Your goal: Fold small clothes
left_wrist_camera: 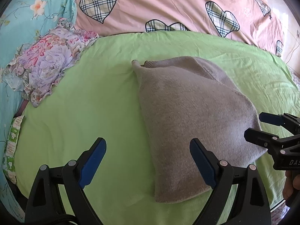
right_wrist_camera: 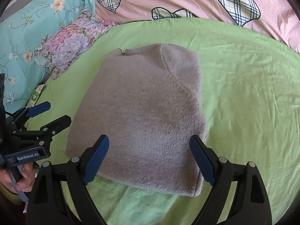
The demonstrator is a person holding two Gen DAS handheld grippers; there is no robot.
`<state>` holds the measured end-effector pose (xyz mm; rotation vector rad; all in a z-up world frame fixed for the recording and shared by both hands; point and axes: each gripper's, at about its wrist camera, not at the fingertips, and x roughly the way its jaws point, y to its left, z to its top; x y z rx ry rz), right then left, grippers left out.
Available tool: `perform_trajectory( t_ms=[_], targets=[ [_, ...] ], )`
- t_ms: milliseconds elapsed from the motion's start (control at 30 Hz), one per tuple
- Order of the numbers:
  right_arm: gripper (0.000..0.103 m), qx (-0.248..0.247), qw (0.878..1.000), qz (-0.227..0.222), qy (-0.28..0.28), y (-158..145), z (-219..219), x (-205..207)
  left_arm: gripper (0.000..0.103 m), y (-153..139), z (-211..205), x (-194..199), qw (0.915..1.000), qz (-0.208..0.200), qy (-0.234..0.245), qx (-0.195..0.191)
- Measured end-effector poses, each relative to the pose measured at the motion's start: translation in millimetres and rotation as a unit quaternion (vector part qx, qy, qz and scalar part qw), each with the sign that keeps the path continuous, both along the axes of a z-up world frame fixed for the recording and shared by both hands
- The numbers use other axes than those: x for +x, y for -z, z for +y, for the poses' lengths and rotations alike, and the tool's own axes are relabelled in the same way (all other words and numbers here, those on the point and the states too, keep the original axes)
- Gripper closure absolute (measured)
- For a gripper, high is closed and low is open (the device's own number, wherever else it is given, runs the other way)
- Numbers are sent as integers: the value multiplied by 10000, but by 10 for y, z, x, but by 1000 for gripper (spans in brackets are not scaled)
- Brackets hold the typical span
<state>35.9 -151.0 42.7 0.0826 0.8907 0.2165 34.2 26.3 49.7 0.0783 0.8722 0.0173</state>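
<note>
A folded grey sweater [right_wrist_camera: 142,116] lies flat on the green sheet [right_wrist_camera: 243,93]. Left hand-held gripper [left_wrist_camera: 148,161] and right hand-held gripper [right_wrist_camera: 150,157] hover spread, holding nothing.

Wrinkled lime-green bed sheet [right_wrist_camera: 243,97] carries a folded grey knit garment [right_wrist_camera: 142,116], lying flat ahead of the spread jaws.

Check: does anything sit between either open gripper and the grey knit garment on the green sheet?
Nothing visible does. The grey knit garment lies alone on the green sheet; the left gripper and right gripper both face it, unobstructed.
</note>
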Motion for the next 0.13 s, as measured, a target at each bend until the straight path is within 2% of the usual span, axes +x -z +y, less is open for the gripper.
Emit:
perform_trajectory(
  t_ms=[133],
  targets=[
    [15,15,10000,-14,26,0,-30,53,12,1,7,18,10000,-9,-47,-16]
  ],
)
